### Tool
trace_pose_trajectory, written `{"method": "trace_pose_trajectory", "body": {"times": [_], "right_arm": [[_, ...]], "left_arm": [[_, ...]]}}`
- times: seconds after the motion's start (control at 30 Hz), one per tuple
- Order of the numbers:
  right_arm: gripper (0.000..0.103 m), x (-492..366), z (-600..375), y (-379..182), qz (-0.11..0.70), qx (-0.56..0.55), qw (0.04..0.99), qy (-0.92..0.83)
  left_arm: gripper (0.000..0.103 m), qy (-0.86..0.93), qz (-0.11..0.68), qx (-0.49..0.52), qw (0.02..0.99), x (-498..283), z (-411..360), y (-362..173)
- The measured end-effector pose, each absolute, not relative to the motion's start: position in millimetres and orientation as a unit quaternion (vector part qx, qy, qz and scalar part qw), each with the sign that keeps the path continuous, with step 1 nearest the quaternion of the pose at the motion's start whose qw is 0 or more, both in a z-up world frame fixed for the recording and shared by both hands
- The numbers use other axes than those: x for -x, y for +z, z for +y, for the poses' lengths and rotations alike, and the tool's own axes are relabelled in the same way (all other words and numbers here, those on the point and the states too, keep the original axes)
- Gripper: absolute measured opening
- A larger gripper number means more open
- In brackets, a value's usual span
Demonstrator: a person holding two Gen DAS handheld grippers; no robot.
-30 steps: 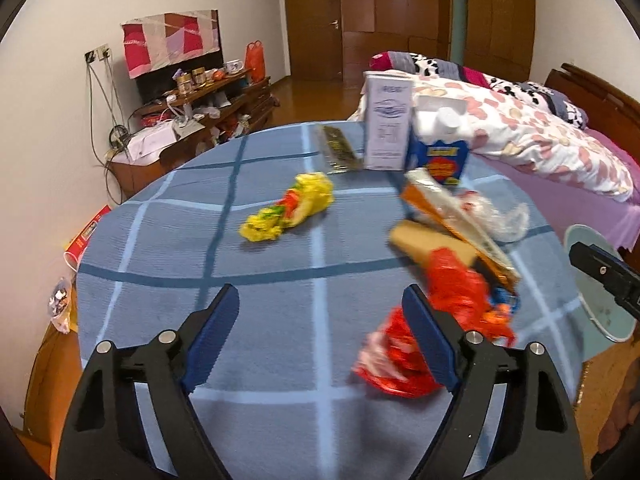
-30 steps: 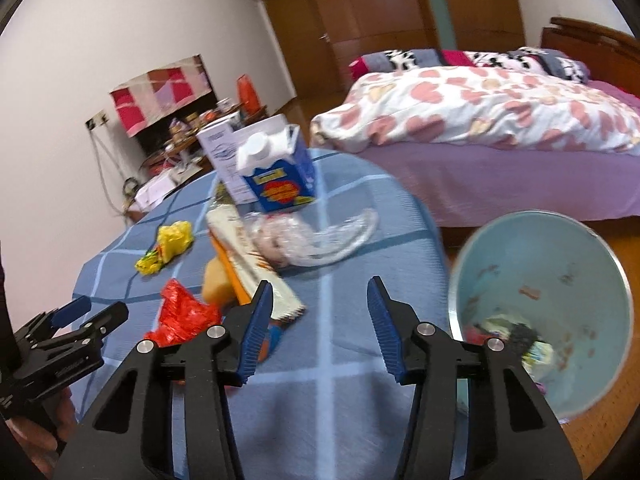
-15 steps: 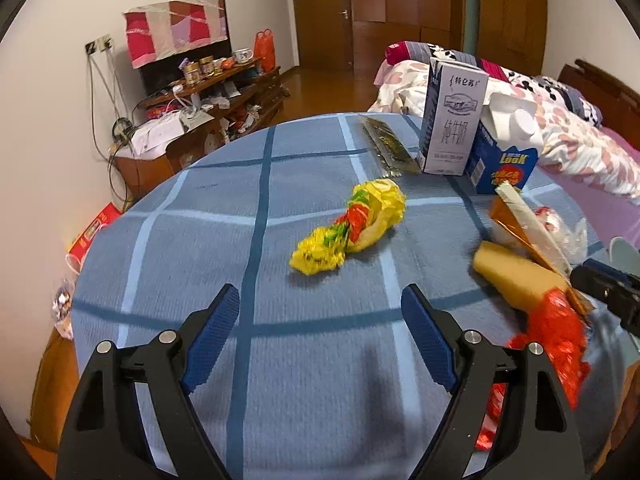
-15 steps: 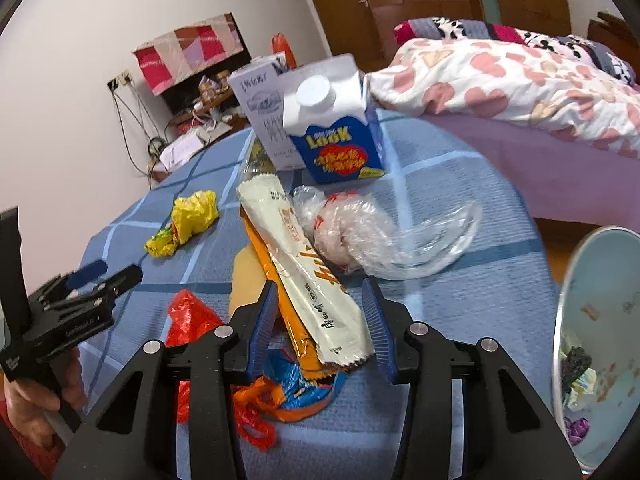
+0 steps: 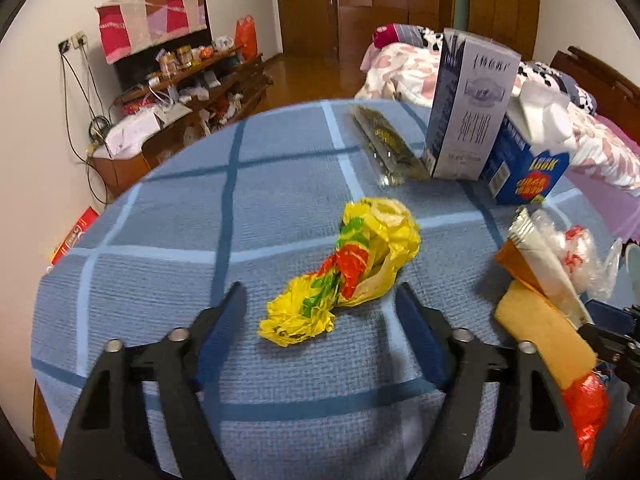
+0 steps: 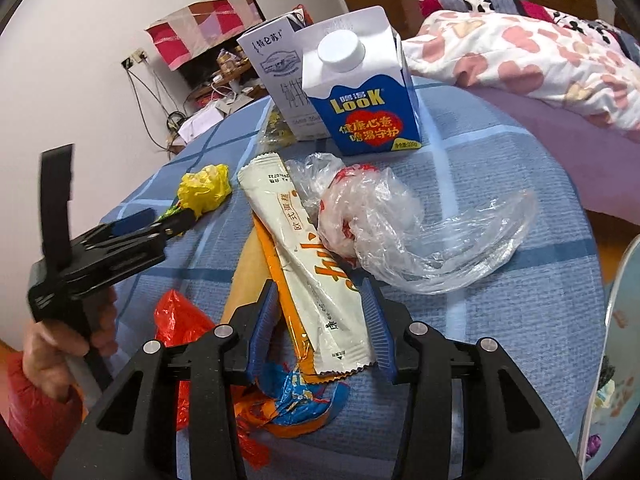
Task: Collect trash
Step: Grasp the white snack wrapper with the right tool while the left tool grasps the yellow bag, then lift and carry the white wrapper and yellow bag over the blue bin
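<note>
Closing over the yellow wrapper (image 5: 344, 272), the left gripper (image 5: 320, 316) had pads either side of its near end, not yet touching; the wrapper lay mid-tabletop (image 5: 160, 240). Far right stood a tall white carton (image 5: 468, 108) and a blue carton (image 5: 528, 160).

Right wrist view: the right gripper (image 6: 320, 320) stood part-spread around the near end of a cream snack packet (image 6: 304, 264), pads just beside its edges; contact unclear. A clear plastic bag (image 6: 400, 232) lay right of it, a red bag (image 6: 180, 316) near left, and the bin (image 6: 616, 360) off the tabletop's right edge.
</note>
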State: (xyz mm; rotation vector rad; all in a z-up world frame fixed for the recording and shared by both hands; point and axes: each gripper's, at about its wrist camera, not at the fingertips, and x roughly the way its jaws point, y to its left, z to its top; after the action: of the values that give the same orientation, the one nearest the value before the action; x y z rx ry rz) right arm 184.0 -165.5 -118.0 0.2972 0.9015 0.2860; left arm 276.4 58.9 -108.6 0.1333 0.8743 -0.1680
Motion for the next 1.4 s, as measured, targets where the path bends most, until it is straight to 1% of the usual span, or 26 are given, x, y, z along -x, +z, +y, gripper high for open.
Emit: {"method": "trace_pose_trajectory", "body": {"times": [0.07,0.1,0.17,0.2,0.3,0.5,0.63,0.67,0.73,0.83,1.1,1.2,1.4], "right_arm": [[0.043,-185,-164,-118,0.433,-0.142,0.879,0.142],[0.043,-185,-164,-118,0.434,-0.141,0.878,0.144],[0.043,-185,-163,-116,0.434,-0.144,0.877,0.15],[0.043,-184,-162,-115,0.434,-0.145,0.876,0.154],[0.043,-182,-157,-113,0.431,-0.134,0.878,0.16],[0.043,-186,-156,-117,0.432,-0.134,0.879,0.152],[0.043,-190,-163,-120,0.44,-0.155,0.87,0.157],[0.041,-191,-163,-120,0.442,-0.157,0.869,0.159],[0.026,-190,-163,-120,0.445,-0.152,0.867,0.166],[0.021,-184,-158,-117,0.442,-0.138,0.871,0.166],[0.021,-154,-154,-83,0.387,-0.12,0.898,0.17],[0.021,-135,-156,-66,0.359,-0.104,0.914,0.155],[0.021,-106,-170,-55,0.341,-0.112,0.924,0.132]], "left_arm": [[0.061,-0.083,0.43,-0.063,0.897,-280,58,-115],[0.053,-0.082,0.434,-0.064,0.895,-281,57,-118],[0.043,-0.089,0.433,-0.05,0.896,-282,60,-119],[0.033,-0.089,0.433,-0.045,0.896,-282,62,-118],[0.029,-0.084,0.431,-0.047,0.897,-280,63,-117],[0.027,-0.081,0.42,-0.032,0.903,-263,69,-107],[0.027,-0.082,0.408,-0.029,0.909,-243,74,-95],[0.027,-0.08,0.406,-0.029,0.91,-238,74,-92],[0.028,-0.079,0.402,-0.026,0.912,-228,75,-86],[0.028,-0.084,0.398,-0.014,0.914,-213,76,-77],[0.028,-0.074,0.373,-0.018,0.925,-179,73,-54],[0.028,-0.068,0.353,-0.04,0.932,-165,65,-43],[0.028,-0.082,0.346,-0.047,0.933,-140,46,-35]]}}
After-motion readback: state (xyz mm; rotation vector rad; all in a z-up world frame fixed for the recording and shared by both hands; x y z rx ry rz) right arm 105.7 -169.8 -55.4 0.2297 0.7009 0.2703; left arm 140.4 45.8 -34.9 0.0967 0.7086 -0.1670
